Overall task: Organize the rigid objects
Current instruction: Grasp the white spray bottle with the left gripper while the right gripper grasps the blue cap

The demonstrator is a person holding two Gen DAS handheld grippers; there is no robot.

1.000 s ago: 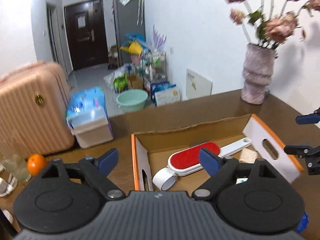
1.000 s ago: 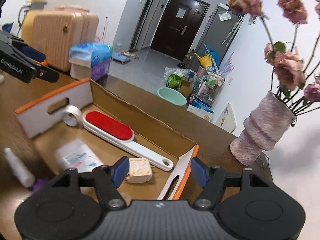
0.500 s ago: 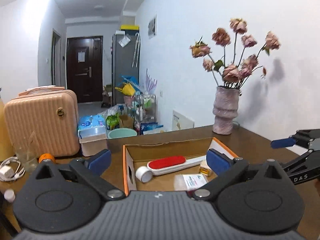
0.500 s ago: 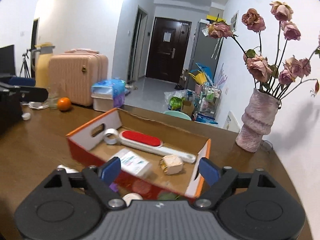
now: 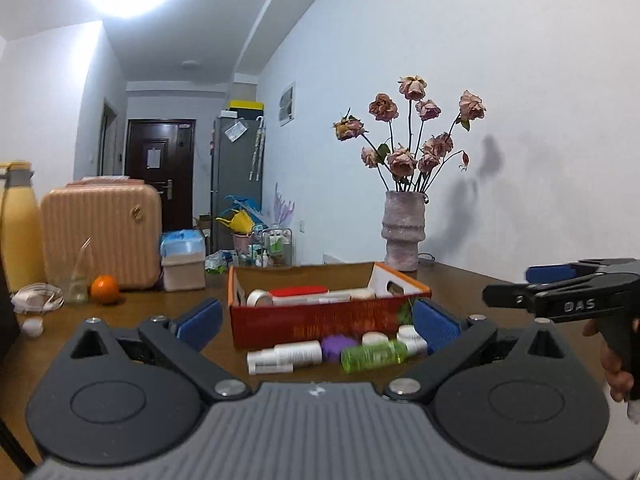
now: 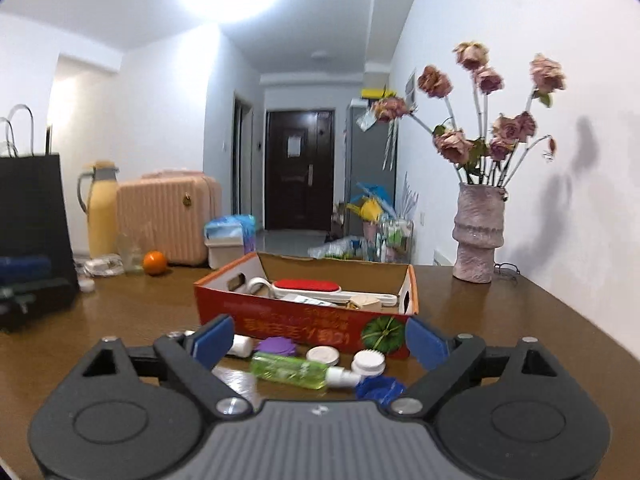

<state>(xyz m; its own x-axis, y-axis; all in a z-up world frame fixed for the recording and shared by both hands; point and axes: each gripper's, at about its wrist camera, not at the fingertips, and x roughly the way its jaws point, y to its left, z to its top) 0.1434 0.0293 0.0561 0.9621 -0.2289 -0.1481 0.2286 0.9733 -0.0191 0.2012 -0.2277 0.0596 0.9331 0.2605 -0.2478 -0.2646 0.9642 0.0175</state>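
A red and orange cardboard box (image 5: 320,322) (image 6: 304,312) stands on the brown table and holds a red lint brush (image 6: 306,285), a tape roll (image 6: 256,282) and small items. In front of it lie a green bottle (image 5: 374,355) (image 6: 290,370), a white bottle (image 5: 286,356), a purple disc (image 5: 335,347) (image 6: 276,346) and white lids (image 6: 368,362). My left gripper (image 5: 318,322) is open and empty, low behind these items. My right gripper (image 6: 318,340) is open and empty, also low; it shows at the right in the left wrist view (image 5: 532,286).
A vase of dried roses (image 5: 402,236) (image 6: 476,236) stands at the far right. An orange (image 5: 105,290), a glass (image 5: 76,280), a yellow flask (image 6: 100,208) and a black bag (image 6: 32,216) are at the left. A pink suitcase (image 5: 102,236) stands behind.
Both grippers have pulled back from above the box and dropped low near the table. The loose items in front of the box have come into view.
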